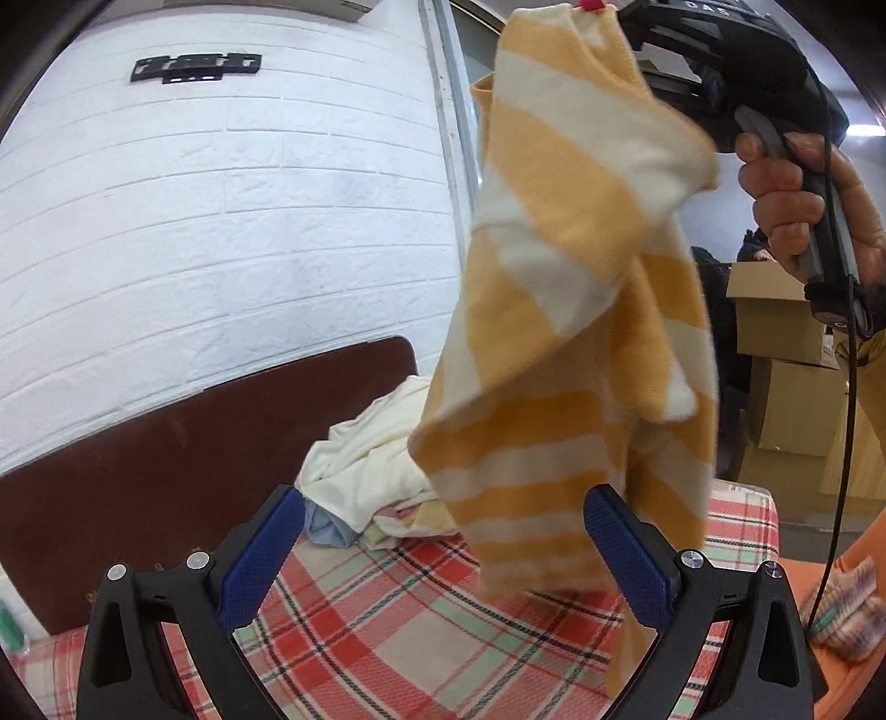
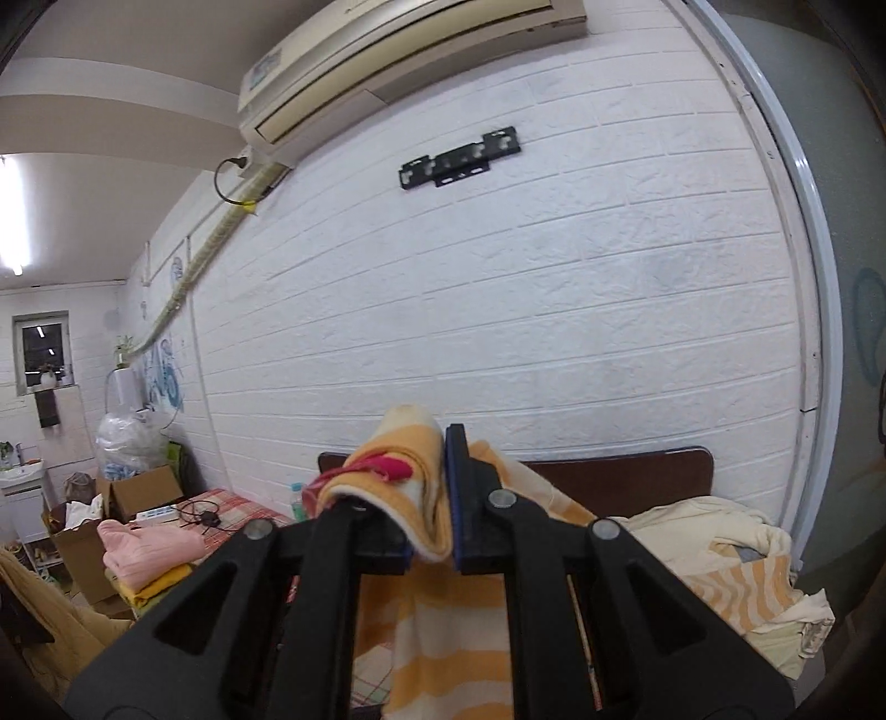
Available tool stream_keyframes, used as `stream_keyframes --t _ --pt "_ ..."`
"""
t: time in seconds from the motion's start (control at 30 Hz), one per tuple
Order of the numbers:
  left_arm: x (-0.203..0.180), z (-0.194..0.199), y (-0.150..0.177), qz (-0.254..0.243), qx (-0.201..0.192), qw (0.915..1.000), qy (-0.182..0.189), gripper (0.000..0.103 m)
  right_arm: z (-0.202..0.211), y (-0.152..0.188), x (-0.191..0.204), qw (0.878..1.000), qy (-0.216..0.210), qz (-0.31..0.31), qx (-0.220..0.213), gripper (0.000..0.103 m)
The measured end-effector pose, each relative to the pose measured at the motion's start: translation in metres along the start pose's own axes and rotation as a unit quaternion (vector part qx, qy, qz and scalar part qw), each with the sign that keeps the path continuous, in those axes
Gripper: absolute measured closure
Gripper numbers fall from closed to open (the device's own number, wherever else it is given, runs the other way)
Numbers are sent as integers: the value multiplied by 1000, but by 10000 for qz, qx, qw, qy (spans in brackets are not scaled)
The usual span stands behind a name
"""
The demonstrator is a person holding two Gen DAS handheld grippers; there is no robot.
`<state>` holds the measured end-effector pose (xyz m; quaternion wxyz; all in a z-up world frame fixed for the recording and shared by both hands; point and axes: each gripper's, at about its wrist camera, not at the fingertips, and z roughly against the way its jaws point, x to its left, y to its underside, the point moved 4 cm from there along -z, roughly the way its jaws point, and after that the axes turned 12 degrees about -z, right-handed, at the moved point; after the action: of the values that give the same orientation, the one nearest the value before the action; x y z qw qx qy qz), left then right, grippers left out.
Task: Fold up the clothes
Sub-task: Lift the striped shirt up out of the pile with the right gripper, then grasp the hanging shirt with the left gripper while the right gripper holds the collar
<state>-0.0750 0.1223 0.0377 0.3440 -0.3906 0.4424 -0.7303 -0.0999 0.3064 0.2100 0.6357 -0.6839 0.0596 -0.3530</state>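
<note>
An orange-and-cream striped garment (image 1: 576, 310) hangs in the air over the plaid-covered table (image 1: 398, 626). My right gripper (image 2: 429, 498) is shut on the garment's top edge (image 2: 410, 476), next to a red tag; it also shows in the left wrist view (image 1: 603, 11) at the top, held by a hand. My left gripper (image 1: 443, 531) is open, its blue pads either side of the garment's hanging lower end, not closed on it.
A heap of cream and pale clothes (image 1: 365, 459) lies at the table's far side by a dark brown headboard (image 1: 166, 443). Folded pink and yellow clothes (image 2: 149, 554) sit at the left. Cardboard boxes (image 1: 786, 354) stand at the right. A white brick wall is behind.
</note>
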Motion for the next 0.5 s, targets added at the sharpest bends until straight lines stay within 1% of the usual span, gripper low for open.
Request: stream_keyframes --t 0.07,0.17,0.23,0.3,0.33,0.37,0.4,0.43,0.47,0.5 --pt "2 13 0 -60 -109 9999 2 0 -2 7 14 9997 -221 -36 83 92" --pt "3 31 15 75 -136 9966 806 0 -4 17 35 9982 -553 -91 206 92" --pt "-2 32 26 111 -91 9926 1206 0 -13 30 42 9969 -668 -150 388 92" --pt "-7 28 36 111 22 9910 1333 2 -22 45 46 9957 -697 -236 555 92" --pt "-9 26 41 110 80 9902 1388 12 -26 52 47 9953 -698 -268 610 92" --pt "-11 22 47 138 171 9889 1472 37 -27 56 48 9952 -690 -292 628 92" --pt "-11 19 52 186 296 9870 1572 51 -26 60 47 9951 -683 -333 633 92" --pt "-12 16 56 235 424 9847 1673 74 -26 63 47 9949 -675 -368 647 92" --pt "-10 18 60 280 458 9847 1658 87 -26 65 47 9950 -642 -391 661 92" --pt "-8 20 63 325 480 9849 1629 90 -25 66 48 9953 -598 -398 654 92"
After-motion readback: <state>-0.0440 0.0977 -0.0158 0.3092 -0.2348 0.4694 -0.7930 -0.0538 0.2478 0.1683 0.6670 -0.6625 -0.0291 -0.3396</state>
